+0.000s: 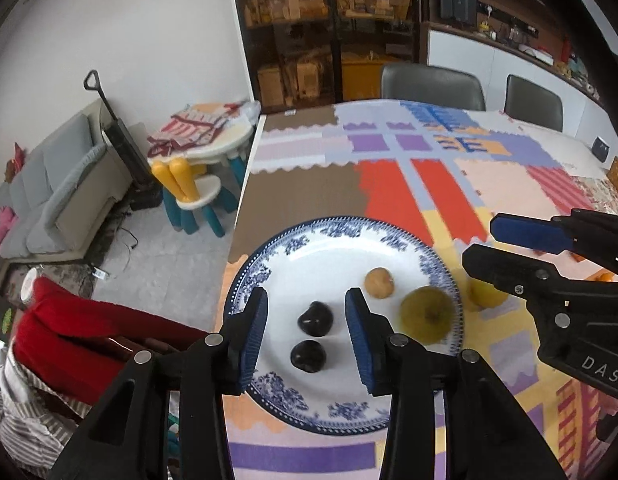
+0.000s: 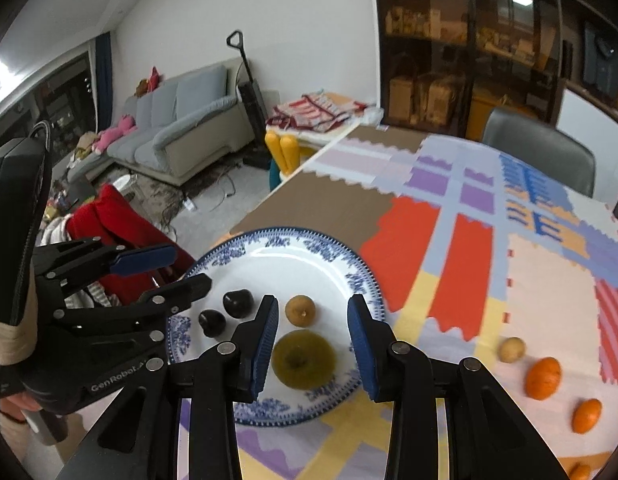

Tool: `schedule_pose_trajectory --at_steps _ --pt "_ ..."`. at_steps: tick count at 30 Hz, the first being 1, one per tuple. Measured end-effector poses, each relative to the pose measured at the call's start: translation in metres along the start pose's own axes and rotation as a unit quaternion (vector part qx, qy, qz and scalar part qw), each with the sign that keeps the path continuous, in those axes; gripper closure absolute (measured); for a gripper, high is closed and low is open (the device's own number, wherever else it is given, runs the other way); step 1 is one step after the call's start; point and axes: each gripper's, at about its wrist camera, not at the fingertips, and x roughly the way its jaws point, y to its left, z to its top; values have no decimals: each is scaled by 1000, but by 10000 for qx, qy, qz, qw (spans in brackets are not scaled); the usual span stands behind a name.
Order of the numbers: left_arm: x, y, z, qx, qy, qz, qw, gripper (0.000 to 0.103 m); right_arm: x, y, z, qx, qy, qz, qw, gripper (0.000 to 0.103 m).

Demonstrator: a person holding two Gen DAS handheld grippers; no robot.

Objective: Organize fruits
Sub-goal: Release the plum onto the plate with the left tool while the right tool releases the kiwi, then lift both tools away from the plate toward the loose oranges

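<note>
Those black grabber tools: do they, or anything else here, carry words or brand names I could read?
"DAS": white letters on the right gripper body, cut off by the left wrist view's edge.
"GenRobot.A": white letters on the left gripper body, the ending hidden behind a finger.
Boxes in the dark cabinet: any print is too small and blurred to read.
Blue-and-white plate: pattern only, no words.
</note>
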Motion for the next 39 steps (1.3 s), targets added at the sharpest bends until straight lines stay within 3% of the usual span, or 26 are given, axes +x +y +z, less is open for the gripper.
schedule_pose_trajectory --at_steps 10,13,18,26,31,39 --pt "-63 -28 -6 10 -729 88 9973 53 -65 -7 -21 -10 -572 -199 9982 58" --pt "-77 -36 -10 -21 -876 102 9961 47 -81 -11 -28 52 -693 -272 9972 49" --pt "-94 -52 -18 43 -1065 142 9942 39 -103 -19 -41 137 -841 -409 9955 49" --pt "-121 -80 -34 -148 -1347 29 9908 21 -140 -33 -64 214 -1098 -698 9913 36" --pt "-135 -97 -41 -202 -1524 8 9881 14 -165 -43 -77 266 -1292 -905 9871 29" --pt "-145 -131 -49 -117 -1635 -159 9864 8 -192 -61 -98 367 -1415 -1105 9831 27"
